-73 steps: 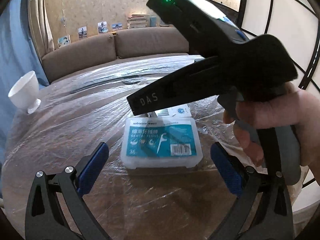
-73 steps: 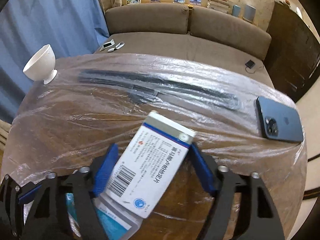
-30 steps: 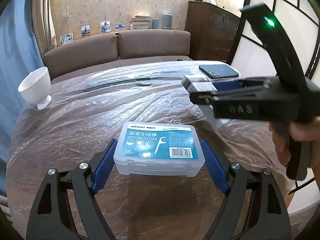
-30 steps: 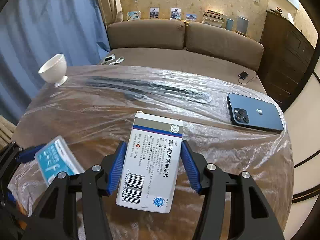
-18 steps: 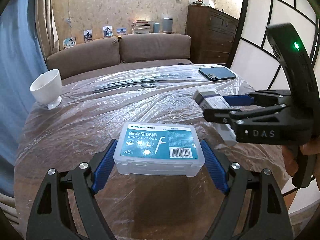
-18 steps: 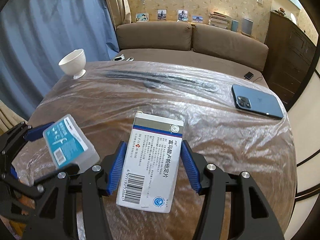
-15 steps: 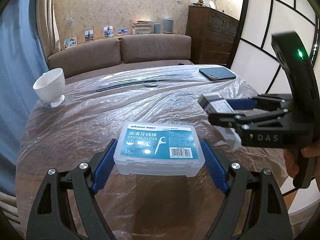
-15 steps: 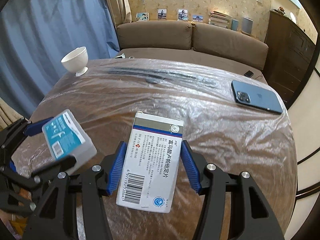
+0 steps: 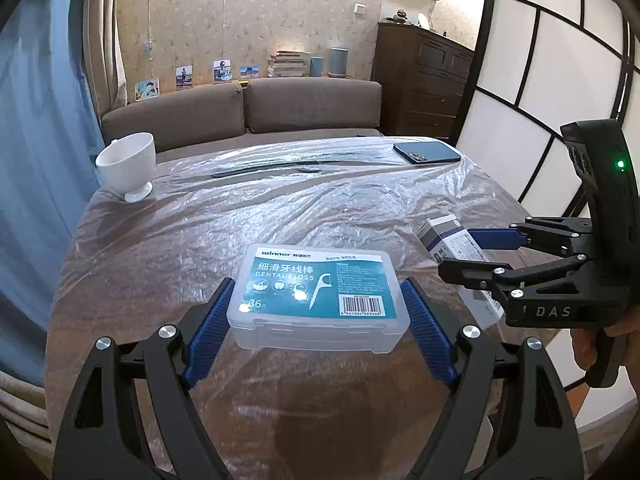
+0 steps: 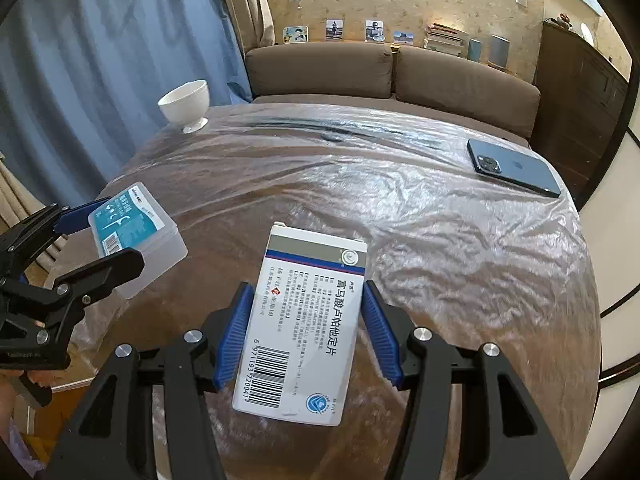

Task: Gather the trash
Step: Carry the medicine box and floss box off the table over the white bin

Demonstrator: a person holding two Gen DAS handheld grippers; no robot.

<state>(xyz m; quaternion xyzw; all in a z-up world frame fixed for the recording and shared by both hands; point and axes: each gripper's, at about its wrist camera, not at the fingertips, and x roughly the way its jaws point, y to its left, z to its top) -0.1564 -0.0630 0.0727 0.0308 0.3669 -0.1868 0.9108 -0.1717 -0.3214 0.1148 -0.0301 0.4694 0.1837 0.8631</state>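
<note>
Both tongs have drawn back, left tongs clamping the floss box, right tongs the medicine carton.

A living room in a home. A brown two-cushion sofa stands against a wall with beige patterned wallpaper. On the ledge behind the sofa sit small framed photos, a stack of books and two cylindrical containers. A dark wooden cabinet stands at the right, beside white sliding panels with black frames. Blue curtains hang at the left. In front, a round wooden counter covered in clear plastic sheet carries a white footed cup and a blue smartphone.
</note>
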